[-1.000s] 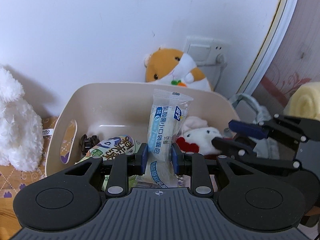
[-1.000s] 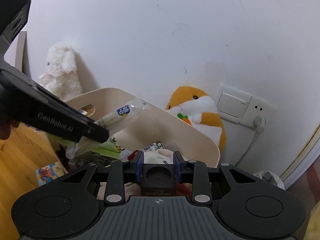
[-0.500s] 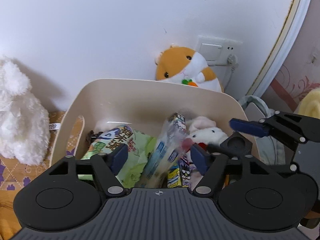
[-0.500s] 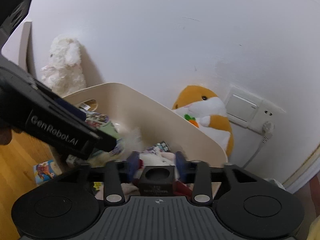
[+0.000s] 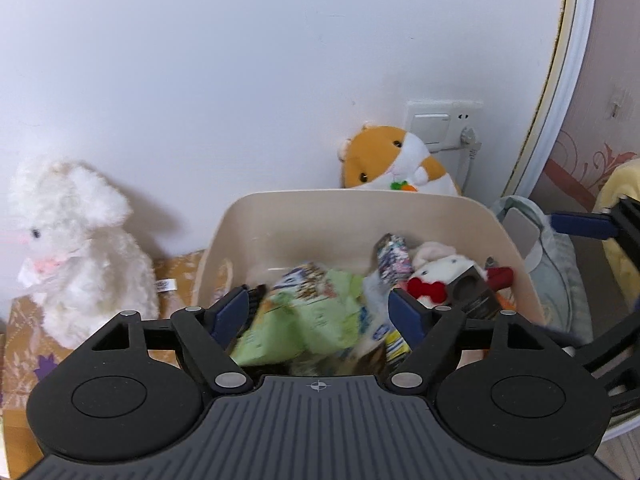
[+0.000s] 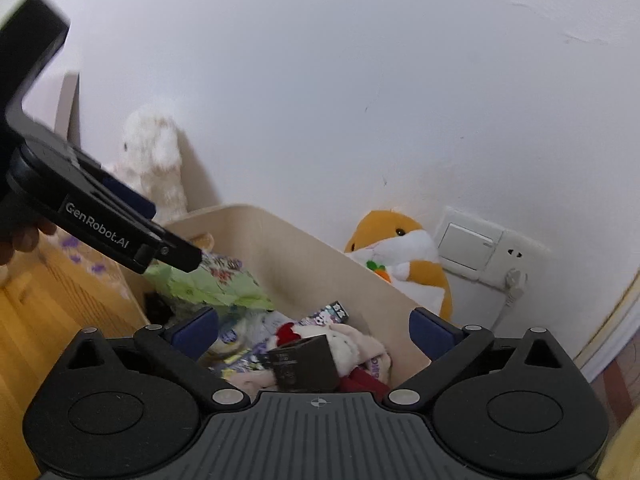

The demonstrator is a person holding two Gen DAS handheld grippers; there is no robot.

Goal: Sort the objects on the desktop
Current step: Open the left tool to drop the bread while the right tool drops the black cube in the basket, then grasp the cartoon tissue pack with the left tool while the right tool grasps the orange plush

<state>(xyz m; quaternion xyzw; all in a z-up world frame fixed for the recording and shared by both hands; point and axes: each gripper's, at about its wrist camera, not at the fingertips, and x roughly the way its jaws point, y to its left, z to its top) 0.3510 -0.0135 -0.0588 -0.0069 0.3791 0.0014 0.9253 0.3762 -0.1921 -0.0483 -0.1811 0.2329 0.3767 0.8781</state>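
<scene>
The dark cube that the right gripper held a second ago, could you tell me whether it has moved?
Yes. The dark cube has dropped from between the opening jaws of the right gripper into the beige bin, beside the small white plush.

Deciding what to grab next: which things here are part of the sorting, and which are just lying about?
Part of the job:
beige bin
green snack bag
dark cube
small white plush
left gripper, jaws opening, nothing between
right gripper, jaws opening, nothing between

Lying about:
hamster plush
white rabbit plush
wall socket
</scene>
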